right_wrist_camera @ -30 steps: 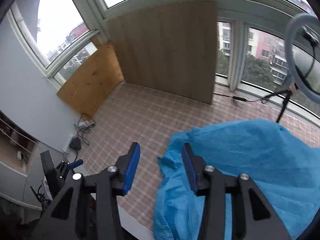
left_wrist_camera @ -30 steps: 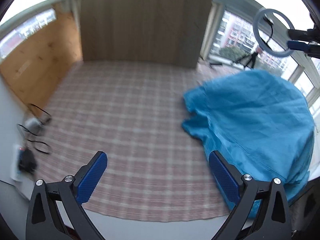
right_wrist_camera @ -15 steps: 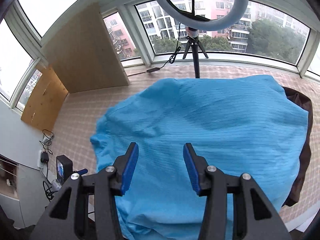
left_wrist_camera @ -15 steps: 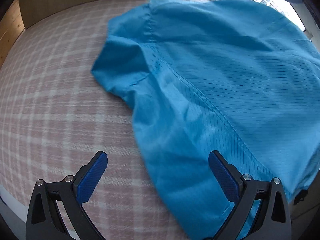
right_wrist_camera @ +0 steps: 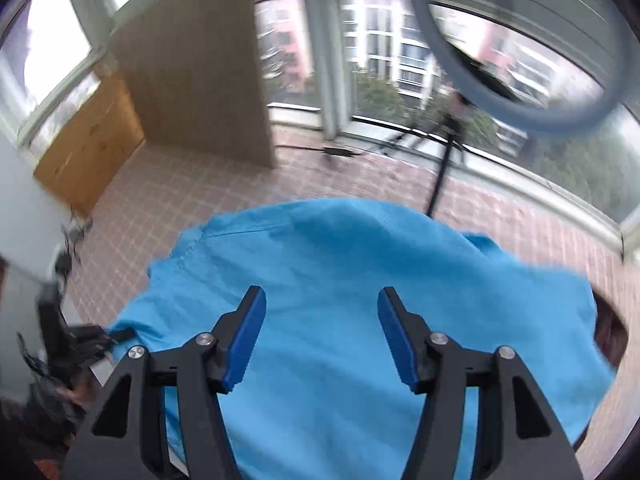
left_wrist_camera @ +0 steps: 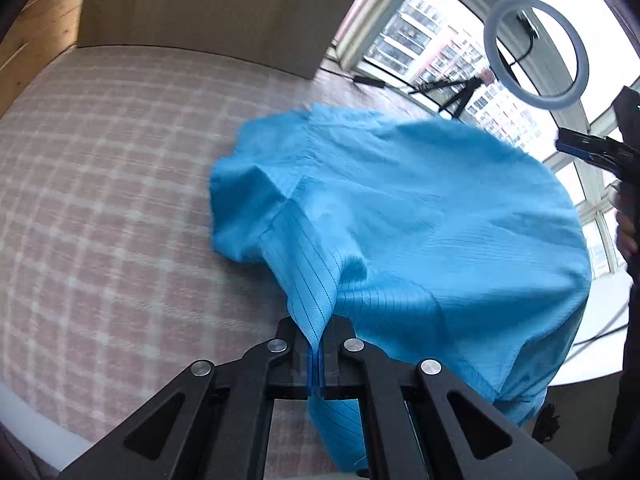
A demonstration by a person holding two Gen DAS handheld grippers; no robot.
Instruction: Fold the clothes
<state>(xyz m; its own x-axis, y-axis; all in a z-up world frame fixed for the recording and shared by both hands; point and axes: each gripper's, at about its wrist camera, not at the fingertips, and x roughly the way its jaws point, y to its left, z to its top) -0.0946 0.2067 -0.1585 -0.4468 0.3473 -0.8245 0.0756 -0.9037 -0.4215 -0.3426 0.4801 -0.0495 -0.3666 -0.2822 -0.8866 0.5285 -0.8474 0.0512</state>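
Looking down the left gripper (left_wrist_camera: 320,336), we find its jaws pressed together on an edge of the blue garment (left_wrist_camera: 420,216), having just closed; a fold of striped cloth rises from between them and a strip hangs below the pinch. Ahead of the jaws the garment spreads in a rumpled mound, one short sleeve (left_wrist_camera: 244,208) bunched out to the left of it. It lies on the pink checked cover (left_wrist_camera: 100,184) that runs off to the left and ahead. Beyond that we note a wooden board (left_wrist_camera: 200,8) standing upright, windows, and a ring light (left_wrist_camera: 536,52) on a tripod far right. At the right edge the right gripper (left_wrist_camera: 592,150) shows, held by a hand (left_wrist_camera: 626,232).

Along the right gripper (right_wrist_camera: 322,336), we see the blue pads standing apart, having just widened, with nothing pinched; the garment (right_wrist_camera: 360,264) lies beneath and ahead of them, and whether the tips touch it we cannot tell. The view is blurred. Off to the lower left the left gripper (right_wrist_camera: 116,334) meets the cloth's edge.
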